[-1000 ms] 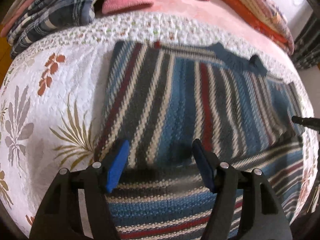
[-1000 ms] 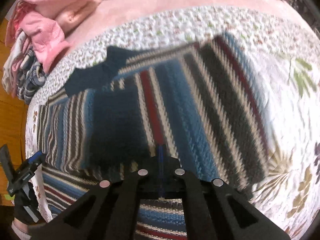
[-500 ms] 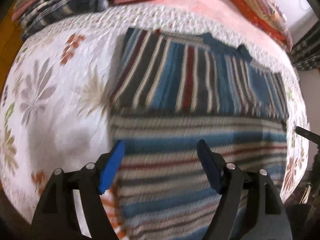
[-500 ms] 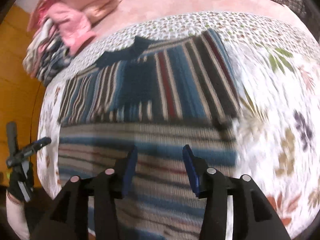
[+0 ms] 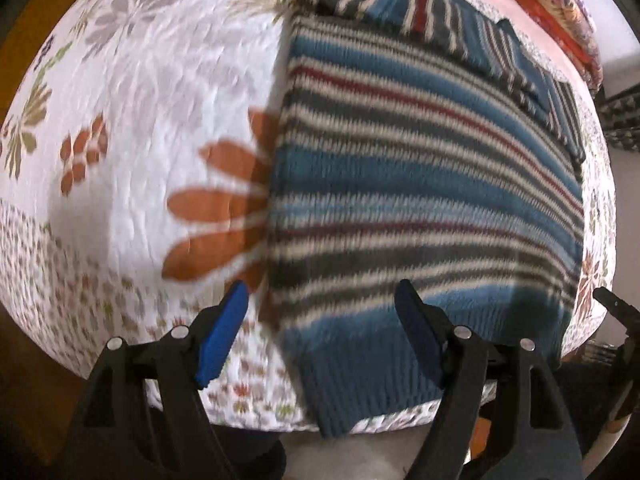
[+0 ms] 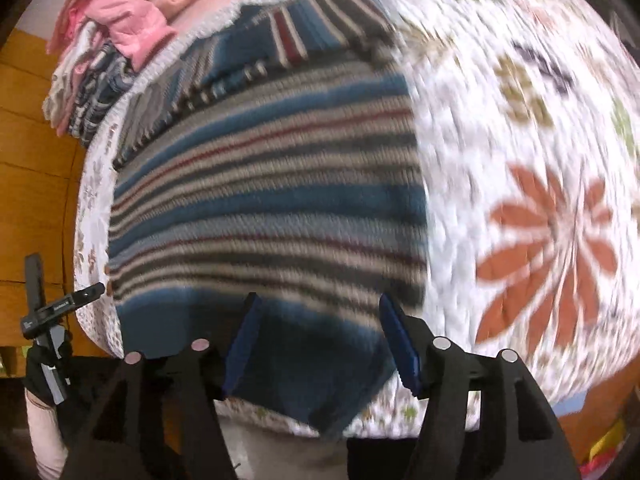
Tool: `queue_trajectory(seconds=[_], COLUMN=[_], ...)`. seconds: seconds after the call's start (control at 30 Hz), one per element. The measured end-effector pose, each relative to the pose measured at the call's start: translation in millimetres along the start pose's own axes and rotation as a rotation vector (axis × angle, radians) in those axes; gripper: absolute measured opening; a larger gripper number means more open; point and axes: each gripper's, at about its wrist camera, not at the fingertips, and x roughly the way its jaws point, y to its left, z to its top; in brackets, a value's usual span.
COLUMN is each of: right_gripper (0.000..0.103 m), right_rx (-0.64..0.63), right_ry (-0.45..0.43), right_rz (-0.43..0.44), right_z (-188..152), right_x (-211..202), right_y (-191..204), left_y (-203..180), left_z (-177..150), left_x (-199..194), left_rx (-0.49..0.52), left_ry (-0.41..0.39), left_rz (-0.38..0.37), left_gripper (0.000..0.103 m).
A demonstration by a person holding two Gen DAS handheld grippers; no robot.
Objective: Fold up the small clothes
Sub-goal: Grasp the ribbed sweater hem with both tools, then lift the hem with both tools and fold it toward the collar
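A striped knit sweater (image 5: 420, 184) in blue, grey, cream and red lies flat on a white floral quilt (image 5: 140, 120). Its sleeves are folded across the far part, and its ribbed blue hem (image 5: 360, 376) hangs over the near edge of the bed. My left gripper (image 5: 320, 336) is open above the hem's left corner, holding nothing. In the right wrist view the same sweater (image 6: 272, 200) fills the middle. My right gripper (image 6: 320, 344) is open over the dark blue hem (image 6: 308, 360) and holds nothing. The other gripper (image 6: 52, 308) shows at the left edge there.
A pile of pink and plaid clothes (image 6: 116, 28) lies at the far left of the bed. Orange patterned bedding (image 5: 560, 12) lies at the far right. A wooden floor (image 6: 32, 184) is left of the bed. The quilt's near edge (image 5: 240, 400) drops off just below both grippers.
Both grippers pulled back toward the near edge of the bed, away from the folded sleeves. The right gripper went from shut to open; the left stayed open. The sweater's hem now sits under them.
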Motion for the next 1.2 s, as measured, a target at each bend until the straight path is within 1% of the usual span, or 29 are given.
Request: queue_trajectory(seconds=[0.07, 0.13, 0.27, 0.4, 0.57, 0.63, 0.7, 0.77, 0.8, 0.83, 0.87, 0.9, 0.93, 0.97, 1.03, 1.07, 1.13, 1.2], right_gripper=[0.062, 0.062, 0.062, 0.062, 0.062, 0.062, 0.061, 0.054, 0.046, 0.033, 0.026, 0.016, 0.012, 0.011, 0.01, 0.01, 0.01, 0.01], right_rx=[0.029, 0.044, 0.047, 0.078, 0.088, 0.1, 0.096, 0.078, 0.071, 0.067, 0.065, 0.067, 0.067, 0.062, 0.058, 0.062, 0.08, 0.093], right_ry=[0.02, 0.036, 0.063, 0.119, 0.162, 0.181, 0.197, 0.202, 0.208, 0.209, 0.213, 0.216, 0.214, 0.207, 0.189, 0.18, 0.148, 0.11], right_rz=[-0.01, -0.014, -0.06, -0.092, -0.092, -0.069, -0.073, -0.08, -0.071, -0.064, -0.055, -0.031, -0.017, -0.013, 0.004, 0.016, 0.072, 0.136], right_z=[-12, -20, -34, -44, -47, -47, -48, -49, -49, -50, -50, -51, -51, -53, -52, -51, -47, -42], right_x=[7, 12, 20, 31, 43, 48, 53, 56, 58, 59, 60, 62, 62, 63, 59, 57, 47, 33], right_y=[-6, -8, -9, -14, -15, -15, -14, -9, -7, -6, -5, -4, -1, 3, 5, 5, 1, -3], left_y=[0, -1, -3, -1, -8, -13, -18, -23, -26, -28, -28, -28, -28, -19, -19, -19, -15, -10], left_z=[-10, -17, -31, -41, -50, -50, -52, -55, -55, -57, -59, -60, -60, -62, -64, -64, -63, -60], left_x=[5, 10, 20, 29, 39, 41, 43, 44, 46, 47, 46, 46, 46, 43, 42, 40, 33, 18], left_rx=[-0.004, 0.006, 0.029, 0.023, 0.047, 0.054, 0.07, 0.078, 0.074, 0.07, 0.064, 0.061, 0.056, 0.045, 0.037, 0.035, 0.022, 0.005], left_ry=[0.019, 0.03, 0.055, 0.079, 0.09, 0.094, 0.101, 0.108, 0.108, 0.108, 0.108, 0.104, 0.105, 0.11, 0.105, 0.1, 0.082, 0.037], left_rz=[-0.003, 0.01, 0.032, 0.031, 0.052, 0.04, 0.03, 0.012, 0.003, -0.009, -0.015, -0.024, -0.033, -0.066, -0.082, -0.099, -0.151, -0.238], left_gripper=[0.075, 0.075, 0.075, 0.075, 0.075, 0.074, 0.073, 0.068, 0.061, 0.05, 0.047, 0.04, 0.024, 0.018, 0.011, 0.009, 0.008, 0.008])
